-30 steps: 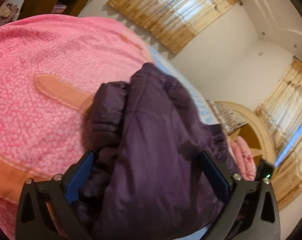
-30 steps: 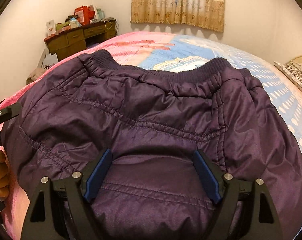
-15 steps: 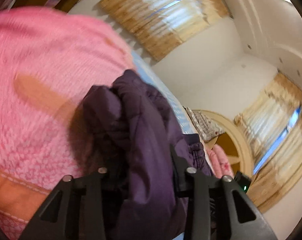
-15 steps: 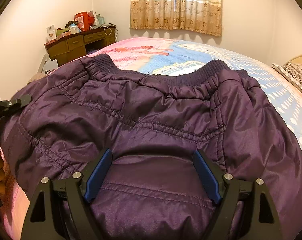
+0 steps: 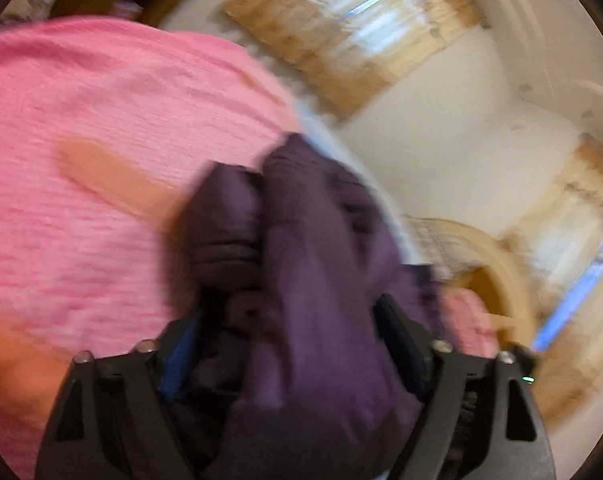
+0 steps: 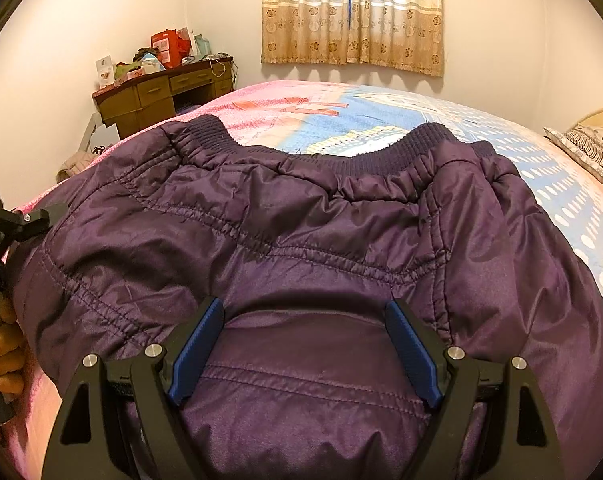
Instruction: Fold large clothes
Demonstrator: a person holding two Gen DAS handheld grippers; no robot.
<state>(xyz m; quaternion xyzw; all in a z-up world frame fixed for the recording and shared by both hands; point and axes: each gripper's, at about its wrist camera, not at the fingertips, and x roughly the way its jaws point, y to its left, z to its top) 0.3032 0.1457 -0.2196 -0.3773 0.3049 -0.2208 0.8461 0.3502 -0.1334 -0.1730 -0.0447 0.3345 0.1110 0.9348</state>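
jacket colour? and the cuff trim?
Dark purple jacket, with ribbed knit trim in the same purple; clearest in the right wrist view.

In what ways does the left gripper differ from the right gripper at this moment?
The left gripper has a thick bunch of the purple jacket between its fingers, and its jaws are opening; the right gripper stands wide, with flat jacket fabric between its fingers. The left wrist view is blurred; the right wrist view is sharp. Both have black fingers with blue pads.
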